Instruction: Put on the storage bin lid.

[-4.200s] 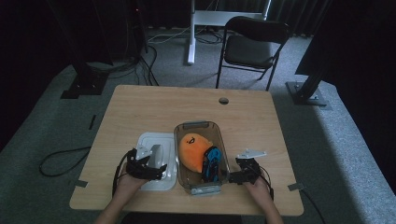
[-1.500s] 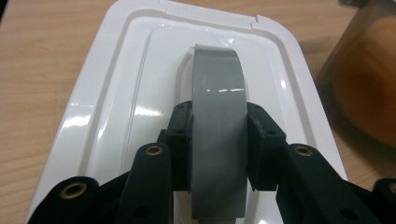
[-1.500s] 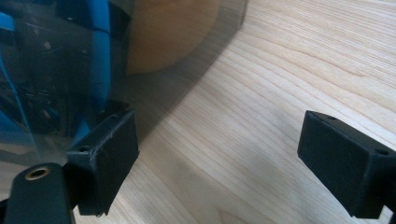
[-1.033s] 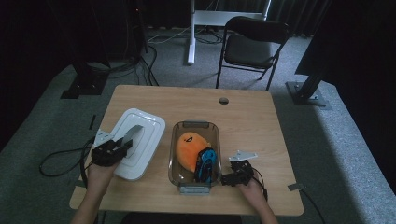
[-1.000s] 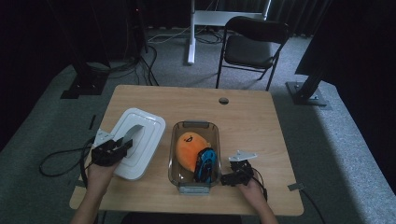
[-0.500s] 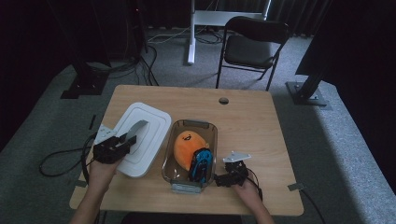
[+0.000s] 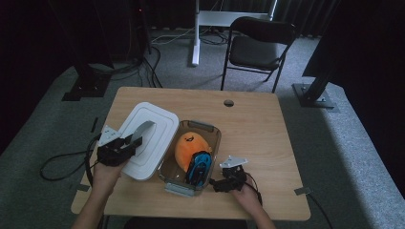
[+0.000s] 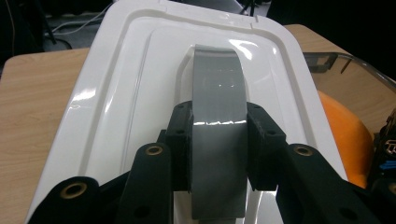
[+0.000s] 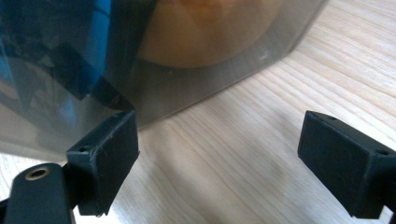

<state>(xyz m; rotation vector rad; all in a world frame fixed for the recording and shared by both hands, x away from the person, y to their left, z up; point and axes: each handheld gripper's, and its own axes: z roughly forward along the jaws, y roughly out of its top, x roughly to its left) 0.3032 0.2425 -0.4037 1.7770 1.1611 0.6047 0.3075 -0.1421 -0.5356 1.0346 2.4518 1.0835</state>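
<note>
A white lid [image 7: 152, 136] with a grey strap handle [image 8: 218, 93] is held tilted above the table's left side. My left gripper [image 7: 125, 147] is shut on that handle, pads [image 8: 183, 140] pressing both of its sides. The lid's right edge hangs over the rim of a clear plastic bin [image 7: 211, 130]. Inside the bin lie an orange plush [image 7: 187, 144] and a blue and black toy [image 7: 198, 167]. My right gripper [image 7: 218, 183] stands open on the table at the bin's near right corner. In the right gripper view its left pad [image 9: 105, 154] is against the bin wall [image 9: 187, 88].
The wooden table [image 7: 258, 138] has a round cable hole [image 7: 229, 103] near its far edge. A black folding chair [image 7: 258, 47] stands behind it. Cables [image 7: 62, 157] trail off the left side onto grey carpet.
The lid has risen slightly and come closer to the bin. My right gripper has slid left, and the bin's near end has shifted left with it.
</note>
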